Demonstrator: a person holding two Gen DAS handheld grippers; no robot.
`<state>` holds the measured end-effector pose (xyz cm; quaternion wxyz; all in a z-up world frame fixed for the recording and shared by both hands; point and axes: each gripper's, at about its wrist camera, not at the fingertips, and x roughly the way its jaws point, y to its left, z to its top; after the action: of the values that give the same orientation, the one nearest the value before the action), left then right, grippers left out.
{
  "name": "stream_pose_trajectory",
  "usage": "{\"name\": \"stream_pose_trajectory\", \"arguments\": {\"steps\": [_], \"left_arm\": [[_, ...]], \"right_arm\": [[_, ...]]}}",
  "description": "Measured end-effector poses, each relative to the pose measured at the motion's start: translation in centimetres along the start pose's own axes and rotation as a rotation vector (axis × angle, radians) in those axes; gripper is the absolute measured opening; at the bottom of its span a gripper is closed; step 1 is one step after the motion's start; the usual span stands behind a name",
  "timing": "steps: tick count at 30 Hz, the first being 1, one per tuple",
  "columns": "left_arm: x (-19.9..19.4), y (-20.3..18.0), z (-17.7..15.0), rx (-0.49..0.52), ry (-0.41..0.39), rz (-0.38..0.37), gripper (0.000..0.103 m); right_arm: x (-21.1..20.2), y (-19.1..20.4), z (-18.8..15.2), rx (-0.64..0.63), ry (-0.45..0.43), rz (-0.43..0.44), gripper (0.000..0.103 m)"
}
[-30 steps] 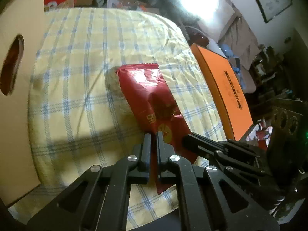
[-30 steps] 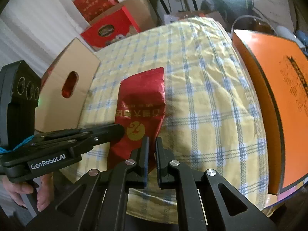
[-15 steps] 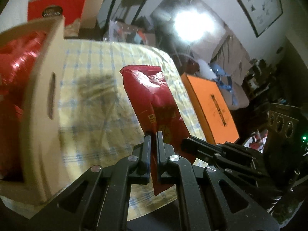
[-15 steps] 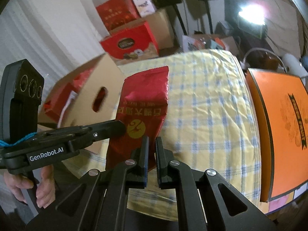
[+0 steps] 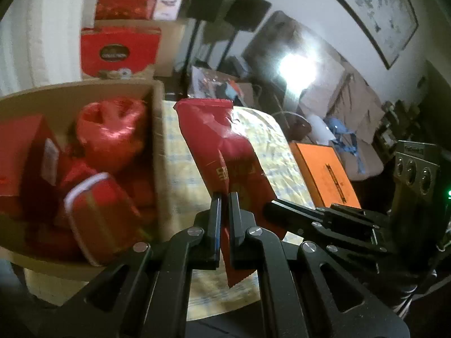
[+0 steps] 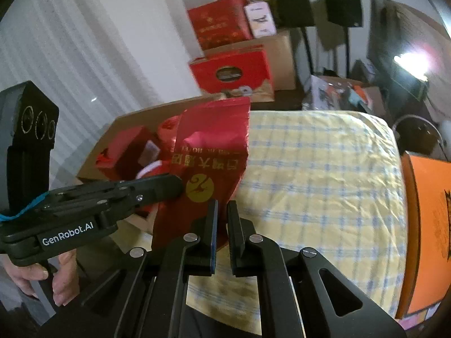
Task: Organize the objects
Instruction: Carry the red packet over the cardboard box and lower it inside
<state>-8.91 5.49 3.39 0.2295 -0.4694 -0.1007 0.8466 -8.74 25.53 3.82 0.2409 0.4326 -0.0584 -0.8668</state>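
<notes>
Both tongs, left (image 5: 222, 197) and right (image 6: 221, 205), were clenched on the red packet (image 5: 222, 152); I feared its slick near edge slipping before reaching the box (image 5: 156, 152) at left.

White curtain (image 6: 70, 64), framed painting (image 5: 375, 14), bright lamp (image 5: 296, 66)

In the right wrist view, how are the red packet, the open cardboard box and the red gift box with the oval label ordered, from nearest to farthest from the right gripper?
1. Red packet: clamped in the right gripper, straight ahead.
2. Open cardboard box: behind the packet, to the left, on the checked tablecloth.
3. Red gift box with the oval label: beyond the table, by the wall.
</notes>
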Motion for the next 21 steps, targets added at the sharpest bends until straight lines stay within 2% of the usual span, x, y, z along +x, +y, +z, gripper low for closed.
{"name": "stream_pose_trajectory", "arguments": {"steps": [9,21], "left_arm": [[-2.8,5.3,0.9,-0.072,-0.040,0.028,0.004],[-4.3,11.7,2.1,-0.157,-0.070,0.070,0.004]], "right_arm": [[3.0,4.2,1.8,-0.056,0.021,0.066,0.006],[7.5,8.2,3.7,-0.058,0.063,0.166,0.006]]}}
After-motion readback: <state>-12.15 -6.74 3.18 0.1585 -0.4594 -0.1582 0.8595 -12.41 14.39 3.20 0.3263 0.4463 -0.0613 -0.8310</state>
